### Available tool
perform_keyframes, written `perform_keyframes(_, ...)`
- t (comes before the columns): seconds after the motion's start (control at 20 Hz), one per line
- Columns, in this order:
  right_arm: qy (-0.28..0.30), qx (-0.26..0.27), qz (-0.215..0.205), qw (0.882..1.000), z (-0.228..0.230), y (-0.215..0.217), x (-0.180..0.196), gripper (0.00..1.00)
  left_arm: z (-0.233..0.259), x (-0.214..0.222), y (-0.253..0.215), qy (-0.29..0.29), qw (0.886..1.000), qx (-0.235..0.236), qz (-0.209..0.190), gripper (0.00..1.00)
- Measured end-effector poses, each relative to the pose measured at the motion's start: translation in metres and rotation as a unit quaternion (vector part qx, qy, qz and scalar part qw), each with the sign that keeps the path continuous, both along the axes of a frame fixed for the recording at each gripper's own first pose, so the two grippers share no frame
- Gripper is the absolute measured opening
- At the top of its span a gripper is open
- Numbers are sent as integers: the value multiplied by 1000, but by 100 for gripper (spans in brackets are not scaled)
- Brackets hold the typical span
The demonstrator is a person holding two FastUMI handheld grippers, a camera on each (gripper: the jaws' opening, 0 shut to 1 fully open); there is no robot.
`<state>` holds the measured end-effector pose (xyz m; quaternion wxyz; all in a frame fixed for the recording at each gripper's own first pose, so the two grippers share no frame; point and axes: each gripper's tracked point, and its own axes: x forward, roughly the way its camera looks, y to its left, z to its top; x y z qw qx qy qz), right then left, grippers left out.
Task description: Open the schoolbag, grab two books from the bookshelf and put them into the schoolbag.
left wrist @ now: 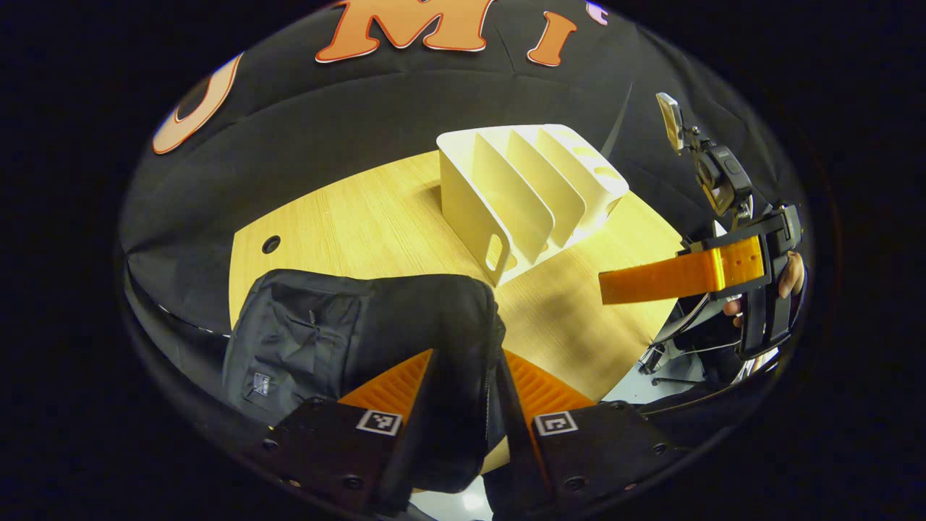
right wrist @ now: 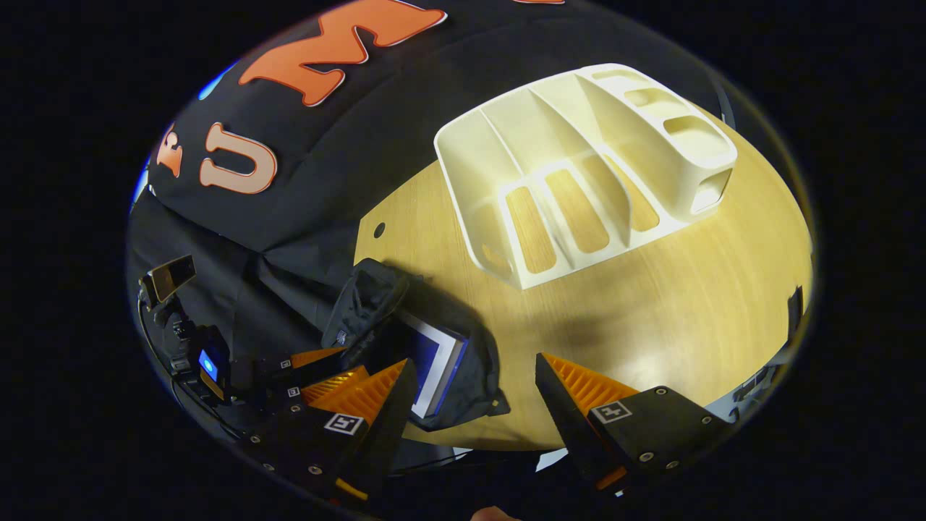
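The black schoolbag (left wrist: 325,325) lies on the wooden table (left wrist: 362,217) at its near left. My left gripper (left wrist: 468,354) is shut on the bag's edge, with black fabric pinched between its fingers. In the right gripper view the schoolbag (right wrist: 369,297) gapes open, and books (right wrist: 438,362) with blue and white covers rest inside it. The left gripper (right wrist: 329,365) holds the bag's left side there. My right gripper (right wrist: 474,359) hangs open above the bag's right edge and the table, nothing between its fingers. The white bookshelf (left wrist: 521,195) stands with bare slots; the bookshelf (right wrist: 579,166) lies beyond the bag.
The right gripper (left wrist: 651,278), held by a hand (left wrist: 792,275), hovers off the table's right edge. A round cable hole (left wrist: 271,244) sits near the table's far left corner. Bare wood (right wrist: 687,304) stretches right of the bag. Black cloth walls the back.
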<state>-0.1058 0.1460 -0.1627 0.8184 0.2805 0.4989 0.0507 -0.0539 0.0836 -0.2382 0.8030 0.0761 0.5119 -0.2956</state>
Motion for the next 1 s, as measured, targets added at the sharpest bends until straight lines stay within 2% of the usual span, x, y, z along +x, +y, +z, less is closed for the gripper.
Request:
perform_keyframes(0.05,-6,-10,4,1000,2,-10,0,98,2,-3,-9,1,1000,-4,6,58)
perform_keyframes(0.1,-13,-21,9,1000,3,-19,0,98,4,-5,-17,0,1000,-9,13,76)
perform_keyframes(0.2,-30,-46,17,998,8,-39,4,98,7,-7,-32,-3,999,-11,30,88)
perform_keyframes(0.45,-71,-104,44,991,21,-78,18,98,27,-4,-73,-34,995,-33,84,90)
perform_keyframes(0.6,-110,-136,40,984,39,-108,24,98,49,6,-98,-75,988,-55,121,99)
perform_keyframes(0.75,-165,-172,35,970,71,-130,29,98,77,17,-110,-139,978,-56,146,98)
perform_keyframes(1.0,-265,-218,20,939,127,-147,40,98,127,26,-120,-233,951,-82,188,98)
